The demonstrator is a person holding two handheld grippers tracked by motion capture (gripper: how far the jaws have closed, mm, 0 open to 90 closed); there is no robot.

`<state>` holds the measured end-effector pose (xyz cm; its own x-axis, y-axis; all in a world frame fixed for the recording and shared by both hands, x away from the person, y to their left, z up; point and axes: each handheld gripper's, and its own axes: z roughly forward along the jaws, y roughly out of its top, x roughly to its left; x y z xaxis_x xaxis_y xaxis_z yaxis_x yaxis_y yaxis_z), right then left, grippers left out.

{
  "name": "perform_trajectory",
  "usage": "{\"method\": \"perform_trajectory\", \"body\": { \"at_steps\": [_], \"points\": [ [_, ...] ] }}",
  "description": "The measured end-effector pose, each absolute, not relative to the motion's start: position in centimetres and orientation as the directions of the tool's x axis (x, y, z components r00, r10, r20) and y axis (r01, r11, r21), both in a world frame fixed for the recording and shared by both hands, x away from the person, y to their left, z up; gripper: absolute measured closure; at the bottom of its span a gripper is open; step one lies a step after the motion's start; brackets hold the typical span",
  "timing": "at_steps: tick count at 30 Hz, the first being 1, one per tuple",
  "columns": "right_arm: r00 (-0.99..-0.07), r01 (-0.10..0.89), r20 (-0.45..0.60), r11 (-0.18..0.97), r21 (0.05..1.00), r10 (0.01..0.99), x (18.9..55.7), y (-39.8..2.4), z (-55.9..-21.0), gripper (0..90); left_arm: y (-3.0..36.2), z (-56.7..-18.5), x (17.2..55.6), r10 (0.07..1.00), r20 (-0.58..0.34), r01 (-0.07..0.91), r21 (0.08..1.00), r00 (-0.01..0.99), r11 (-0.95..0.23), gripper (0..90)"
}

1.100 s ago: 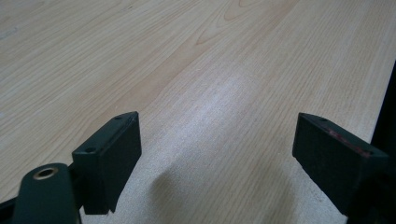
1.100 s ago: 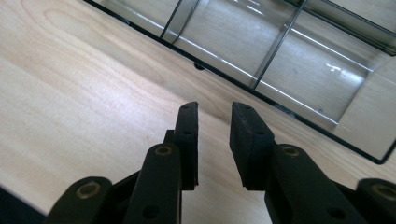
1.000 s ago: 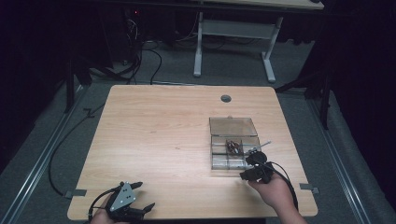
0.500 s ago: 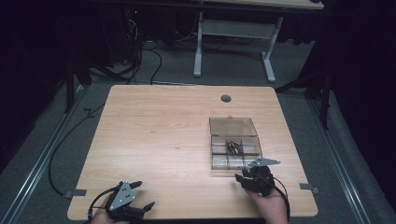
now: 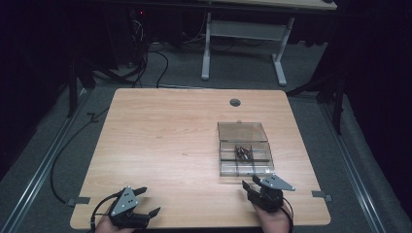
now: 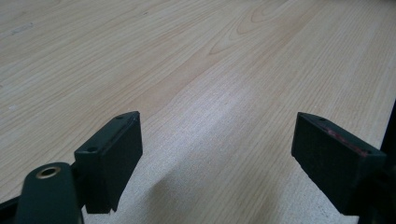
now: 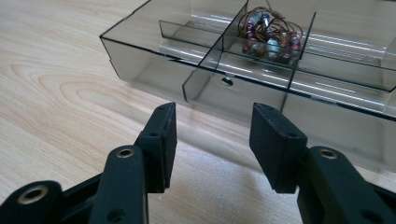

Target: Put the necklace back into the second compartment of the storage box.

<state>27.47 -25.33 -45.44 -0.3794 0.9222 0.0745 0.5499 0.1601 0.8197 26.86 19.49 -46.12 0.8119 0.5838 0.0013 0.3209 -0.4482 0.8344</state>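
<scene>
Right hand-held gripper (image 7: 212, 140): jaws apart, empty, just short of clear divided box (image 7: 196, 79) w/ beaded bracelet (image 7: 268, 32) ahead, prob. lined up to reach in. Left hand-held gripper (image 6: 215, 154): jaws wide apart, idle over bare bench (image 6: 196, 56).

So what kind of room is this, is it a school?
More likely a lab or workshop for recording. A bare wooden table stands in a dark room, with cables on the floor behind it and another desk frame further back. A clear compartment box holds beads.

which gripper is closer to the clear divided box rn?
Right. The right gripper sits just off the near edge of the clear box, fingers apart and pointed at it. The left gripper is far off at the table's near-left corner.
</scene>
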Motion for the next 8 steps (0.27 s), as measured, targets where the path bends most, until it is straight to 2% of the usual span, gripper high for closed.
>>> {"method": "perform_trajectory", "body": {
  "at_steps": [8],
  "points": [
    [-0.384, 0.538, 0.103, 0.131, 0.833, 0.918, 27.36, -25.75, -45.42, 50.8, 19.64, -46.1, 27.03, 0.608, -0.015, 0.34, 0.84, 0.794, -0.423, 16.8]
  ]
}}
